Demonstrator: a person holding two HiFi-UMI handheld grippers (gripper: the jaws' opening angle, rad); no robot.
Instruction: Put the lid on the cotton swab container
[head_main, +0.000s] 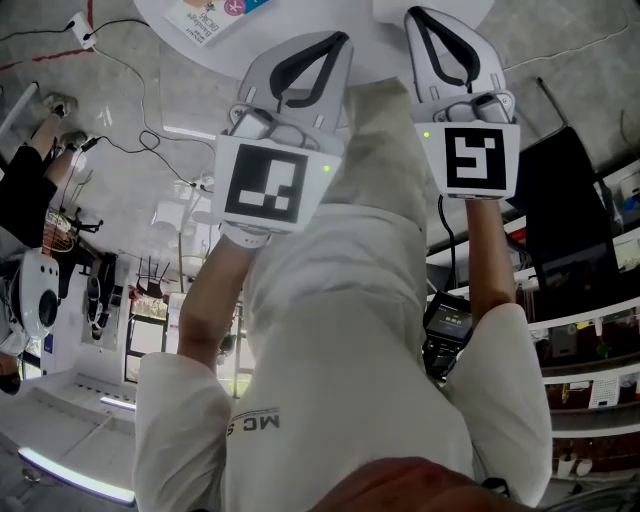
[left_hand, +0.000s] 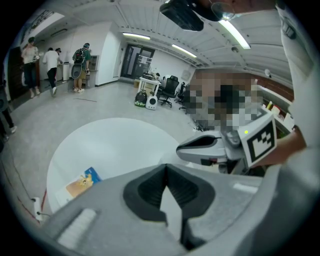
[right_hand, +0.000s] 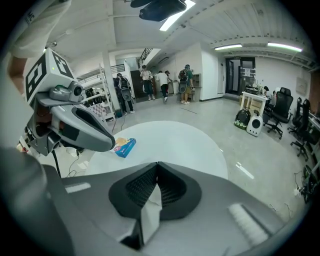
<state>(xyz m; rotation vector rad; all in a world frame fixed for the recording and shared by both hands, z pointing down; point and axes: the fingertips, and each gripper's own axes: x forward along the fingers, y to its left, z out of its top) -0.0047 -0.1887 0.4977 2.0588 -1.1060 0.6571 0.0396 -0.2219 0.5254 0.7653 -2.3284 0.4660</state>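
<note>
Head view shows the left tool and right tool, two in all, each with jaws closed together on nothing, over one round white table. One blue box lies flat on it, apart from both.

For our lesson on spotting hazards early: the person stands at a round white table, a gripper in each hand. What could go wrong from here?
No container or lid shows in any view; only a small box lies on the round table, so time may be lost searching.
Cables trail over the floor beside the table: a possible trip hazard.
The left gripper and right gripper, both shut and empty, are held close together and might knock.
</note>
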